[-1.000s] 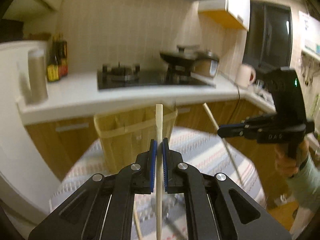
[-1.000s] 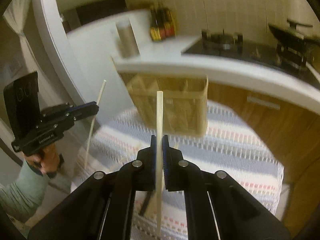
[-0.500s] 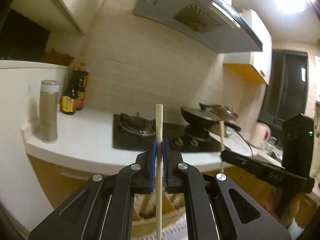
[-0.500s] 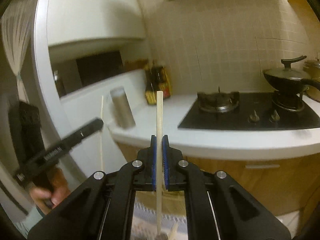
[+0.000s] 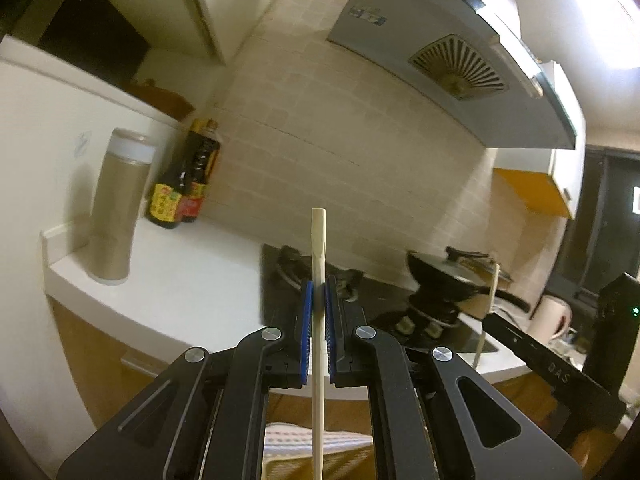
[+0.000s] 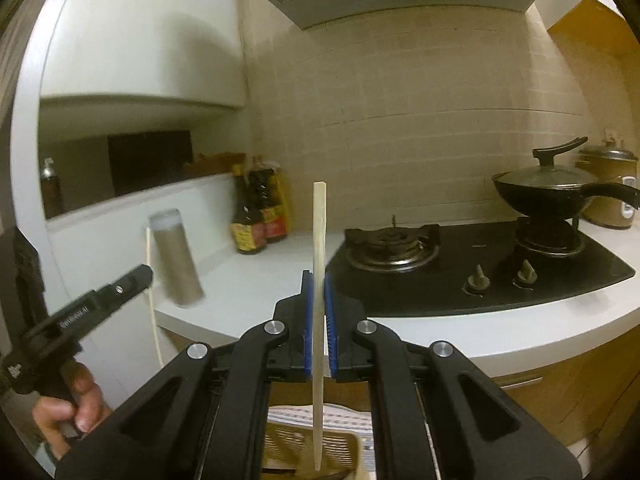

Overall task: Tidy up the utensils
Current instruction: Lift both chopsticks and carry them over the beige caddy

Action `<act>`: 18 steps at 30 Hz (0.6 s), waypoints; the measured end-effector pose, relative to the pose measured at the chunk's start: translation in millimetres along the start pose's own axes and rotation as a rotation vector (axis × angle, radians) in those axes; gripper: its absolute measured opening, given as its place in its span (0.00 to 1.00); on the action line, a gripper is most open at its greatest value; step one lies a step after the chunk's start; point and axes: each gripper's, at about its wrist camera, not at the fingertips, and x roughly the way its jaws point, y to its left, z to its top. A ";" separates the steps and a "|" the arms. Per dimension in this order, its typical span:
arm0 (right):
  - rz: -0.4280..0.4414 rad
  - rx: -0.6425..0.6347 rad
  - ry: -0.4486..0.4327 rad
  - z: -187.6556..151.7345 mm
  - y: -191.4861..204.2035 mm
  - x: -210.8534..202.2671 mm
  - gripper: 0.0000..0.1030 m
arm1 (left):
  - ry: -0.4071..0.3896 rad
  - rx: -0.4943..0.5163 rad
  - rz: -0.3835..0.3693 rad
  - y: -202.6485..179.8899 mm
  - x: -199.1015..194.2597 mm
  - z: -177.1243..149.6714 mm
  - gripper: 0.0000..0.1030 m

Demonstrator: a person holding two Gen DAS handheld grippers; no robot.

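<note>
Left gripper clenched on chopstick; right gripper likewise, second chopstick. Sticks upright between pads, gripped mid-length. Likely light, stiff, slick; could pivot.

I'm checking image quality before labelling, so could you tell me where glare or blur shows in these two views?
Left wrist view: ceiling light blows out top right; thermos slightly smeared. Right wrist view: no glare; thermos and left tool motion-blurred, stove fairly sharp.

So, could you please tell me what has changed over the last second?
Both hand-held grippers, left and right, tilted upward: the basket slid to the bottom edge, and the range hood came into view. Each stays shut on its chopstick.
</note>
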 end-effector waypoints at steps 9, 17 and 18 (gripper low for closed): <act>-0.046 -0.018 -0.006 -31.9 -8.8 16.8 0.04 | -0.028 0.070 0.070 10.0 11.0 -24.1 0.04; -0.025 -0.029 -0.002 -51.0 -7.8 13.5 0.04 | -0.016 0.112 0.069 8.8 9.3 -43.1 0.04; -0.021 -0.029 -0.001 -51.7 -8.3 12.0 0.04 | -0.013 0.115 0.065 8.9 7.4 -44.2 0.04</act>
